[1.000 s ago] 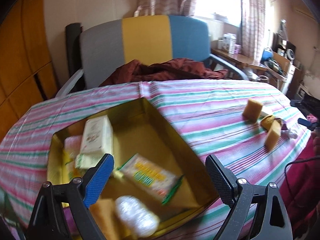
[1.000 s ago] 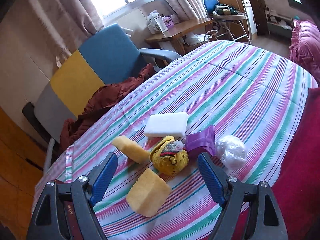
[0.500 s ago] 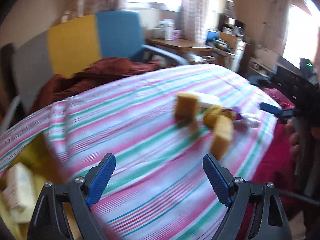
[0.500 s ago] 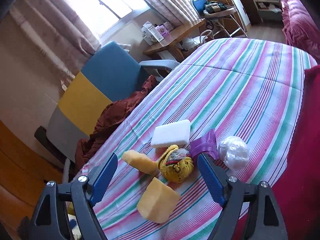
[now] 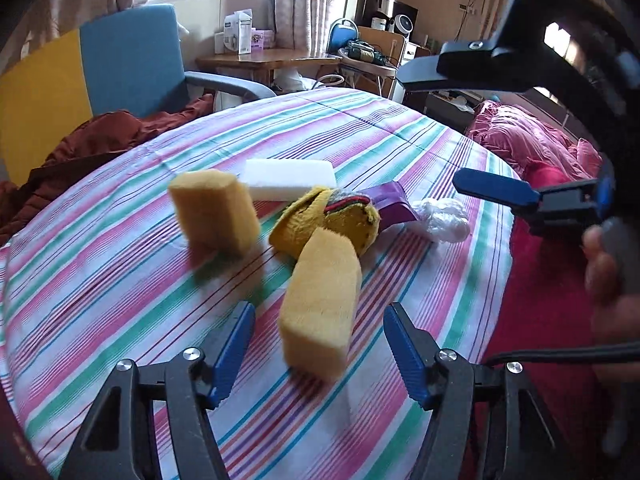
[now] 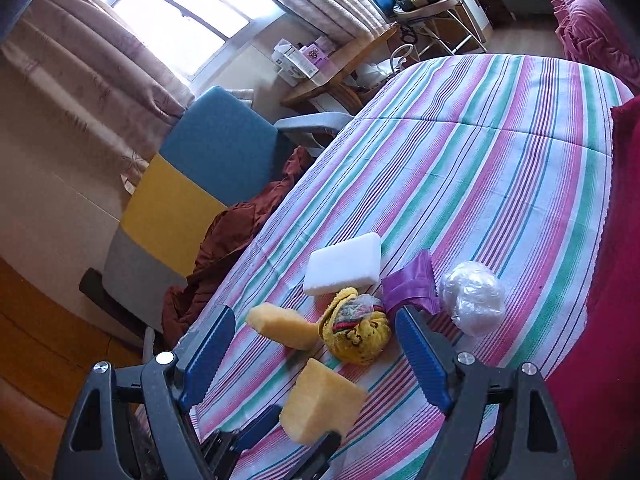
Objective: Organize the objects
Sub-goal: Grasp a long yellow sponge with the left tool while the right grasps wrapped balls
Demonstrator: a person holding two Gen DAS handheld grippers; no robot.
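A loose pile lies on the striped tablecloth (image 5: 120,280). A yellow sponge block (image 5: 320,300) stands between the open fingers of my left gripper (image 5: 320,352), untouched. Behind it are a second yellow sponge (image 5: 214,212), a white foam block (image 5: 292,178), a yellow knitted bundle (image 5: 352,220), a purple packet (image 5: 392,202) and a clear plastic ball (image 5: 444,218). My right gripper (image 6: 308,356) hovers open above the same pile, with the near sponge (image 6: 320,404), the bundle (image 6: 358,338) and the plastic ball (image 6: 474,298) below. It shows at the right of the left wrist view (image 5: 496,190).
A blue, yellow and grey chair (image 5: 100,64) with a dark red cloth (image 5: 100,136) stands behind the table. A wooden desk (image 5: 264,60) with boxes is farther back. A pink and red bed (image 5: 532,148) lies to the right, past the table's edge.
My left gripper has swung right from the yellow box with packets to the pile and now straddles the near sponge. My right gripper has risen slightly and stays open.
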